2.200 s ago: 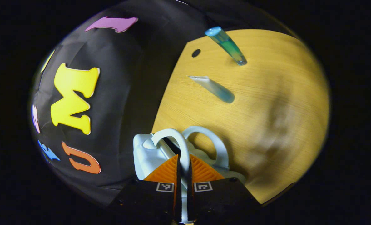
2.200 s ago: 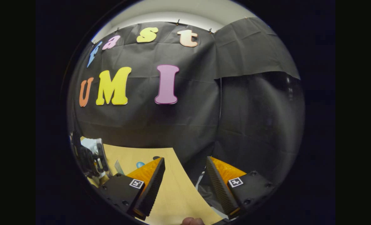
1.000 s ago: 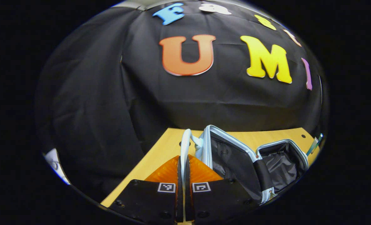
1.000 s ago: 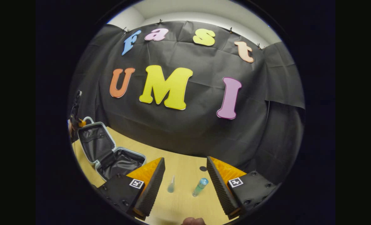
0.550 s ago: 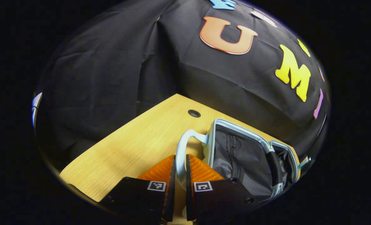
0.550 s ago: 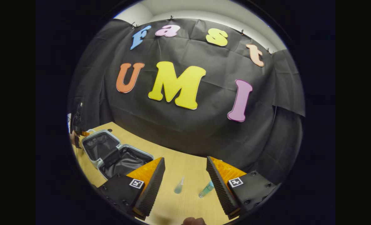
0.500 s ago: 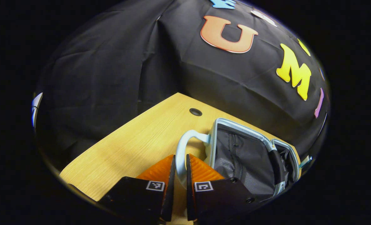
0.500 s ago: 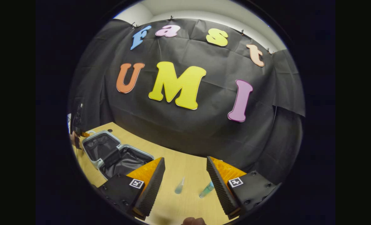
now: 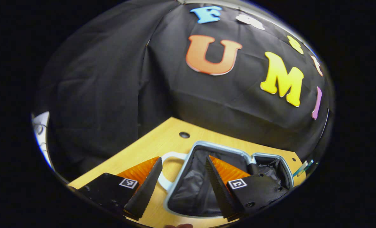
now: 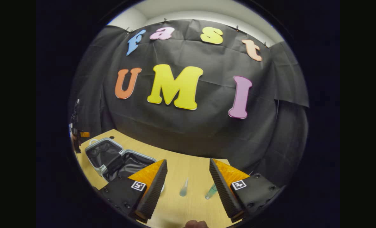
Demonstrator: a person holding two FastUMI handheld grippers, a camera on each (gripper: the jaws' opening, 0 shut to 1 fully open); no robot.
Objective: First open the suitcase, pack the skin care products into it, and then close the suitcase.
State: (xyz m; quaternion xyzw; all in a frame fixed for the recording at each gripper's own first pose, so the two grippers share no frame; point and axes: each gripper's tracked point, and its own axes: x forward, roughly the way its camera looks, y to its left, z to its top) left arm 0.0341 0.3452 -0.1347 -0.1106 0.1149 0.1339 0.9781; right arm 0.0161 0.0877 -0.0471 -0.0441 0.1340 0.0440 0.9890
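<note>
On the wooden bench [image 10: 192,202], the pale-blue hard-shell suitcase [image 9: 194,148] is lying open; both hand-held grippers, left [image 9: 183,183] and right [image 10: 188,186], are gaping wide and empty. The small clear tube [image 10: 184,189] beside the suitcase risks rolling if nudged.

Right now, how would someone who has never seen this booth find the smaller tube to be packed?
Start at the open suitcase on the wooden table; right of it lie two items. The small tube is the paler, tapered one, nearer the suitcase than the green bottle.

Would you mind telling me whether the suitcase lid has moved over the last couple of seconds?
Yes. The suitcase lid has swung back from upright and now lies open flat on the table, left of the base. The left gripper has let go of its handle.
</note>
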